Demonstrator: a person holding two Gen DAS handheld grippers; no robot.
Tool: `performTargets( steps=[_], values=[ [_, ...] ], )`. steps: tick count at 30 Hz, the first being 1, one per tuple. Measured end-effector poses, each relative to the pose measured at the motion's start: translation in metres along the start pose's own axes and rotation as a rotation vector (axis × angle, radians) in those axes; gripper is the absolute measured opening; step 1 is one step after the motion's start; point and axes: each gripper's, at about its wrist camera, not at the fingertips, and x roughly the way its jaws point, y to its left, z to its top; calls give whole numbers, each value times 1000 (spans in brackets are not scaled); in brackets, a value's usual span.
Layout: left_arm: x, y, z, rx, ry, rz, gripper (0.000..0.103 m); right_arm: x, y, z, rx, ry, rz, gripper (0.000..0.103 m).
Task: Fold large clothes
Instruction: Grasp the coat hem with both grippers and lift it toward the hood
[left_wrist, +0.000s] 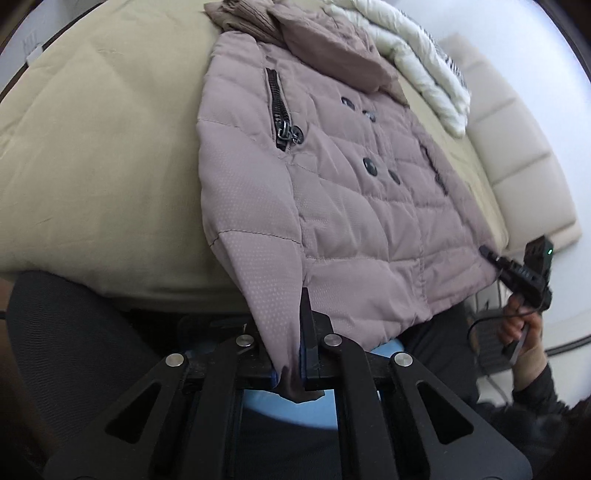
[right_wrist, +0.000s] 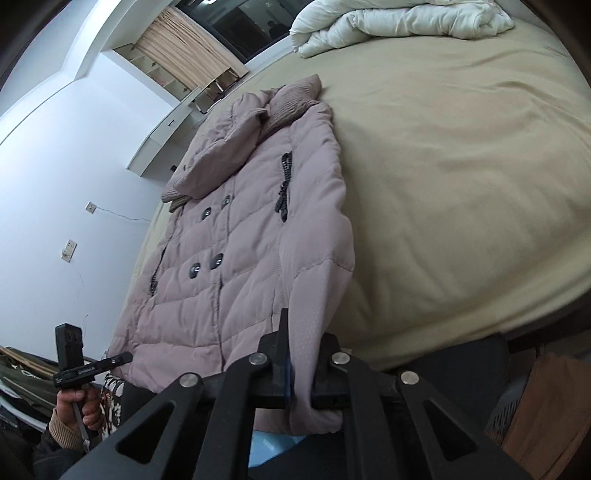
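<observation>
A mauve quilted jacket (left_wrist: 351, 192) with dark buttons and a zip pocket lies front up on the beige bed (left_wrist: 103, 155), hem hanging over the near edge. My left gripper (left_wrist: 295, 354) is shut on the cuff of its sleeve (left_wrist: 269, 280) at the bed edge. The other gripper (left_wrist: 517, 269) shows at the right, at the jacket's hem corner. In the right wrist view the jacket (right_wrist: 236, 236) lies the same way, and my right gripper (right_wrist: 299, 376) is shut on a sleeve (right_wrist: 317, 317) hanging off the bed (right_wrist: 461, 166). The other gripper (right_wrist: 92, 365) shows at the lower left.
A white duvet (right_wrist: 399, 22) is bunched at the head of the bed, also in the left wrist view (left_wrist: 413, 59). A padded headboard (left_wrist: 517, 155) runs along the right. A black mesh chair (left_wrist: 74, 332) stands by the bed edge. Wall and cupboards (right_wrist: 159, 125) lie beyond.
</observation>
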Motion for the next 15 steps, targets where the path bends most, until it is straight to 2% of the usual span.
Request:
performTargets(
  steps=[3, 5, 7, 9, 13, 15],
  values=[
    [-3, 3, -9, 16, 71, 18, 5, -17, -1, -19, 26, 34, 34, 7],
    [-4, 10, -18, -14, 120, 8, 5, -26, -1, -34, 37, 69, 55, 7],
    [-9, 23, -20, -93, 129, -60, 5, -30, -3, -39, 56, 89, 71, 7],
    [-23, 34, -12, -189, 67, -181, 5, -25, -2, -30, 83, 80, 82, 7],
    [-60, 34, 35, -262, -122, -305, 5, -19, 16, 19, 58, -6, 164, 7],
    [-78, 27, 70, -271, -232, -356, 5, -19, 36, 58, 5, -70, 198, 7]
  ],
)
